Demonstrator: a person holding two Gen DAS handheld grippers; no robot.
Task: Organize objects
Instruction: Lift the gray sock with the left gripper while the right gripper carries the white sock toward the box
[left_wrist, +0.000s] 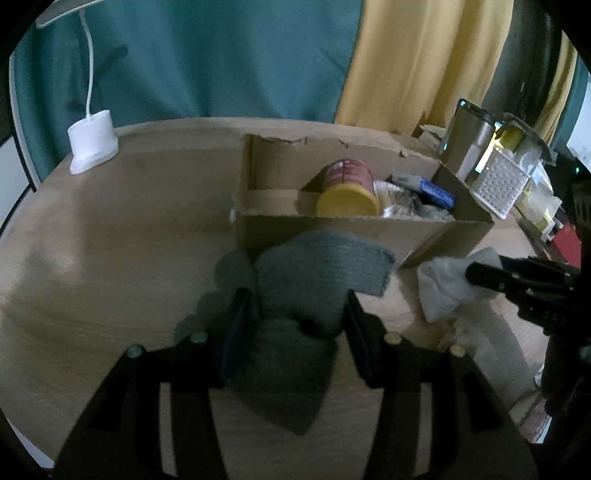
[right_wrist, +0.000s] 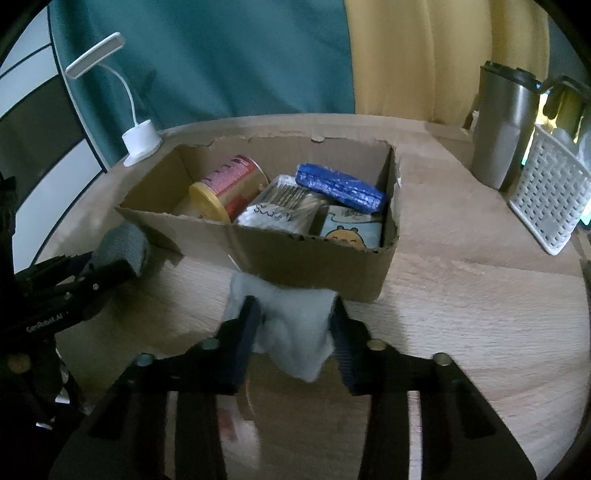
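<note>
A pale wooden table (right_wrist: 461, 295) stands before teal and yellow curtains, with a white desk lamp (left_wrist: 94, 142) at its far left edge. An open cardboard box (right_wrist: 314, 258) sits mid-table, holding a red canister with a yellow lid (right_wrist: 225, 192), a blue packet (right_wrist: 340, 186) and a pack of cotton swabs (right_wrist: 284, 205). The left gripper (left_wrist: 295, 314) has its fingers closed around a folded grey sock (left_wrist: 317, 273), lifted just in front of the box. The right gripper (right_wrist: 293, 317) likewise pinches a white sock (right_wrist: 295, 332) near the box's front wall. Both pieces look bound for the box. To do this well, each should probably rise above the torn front rim before moving forward, then release over the free space at the left end, so that dangling cloth does not snag the cardboard edge. A steel tumbler (right_wrist: 504, 125) and white basket (right_wrist: 546, 203) stand well apart at right.
</note>
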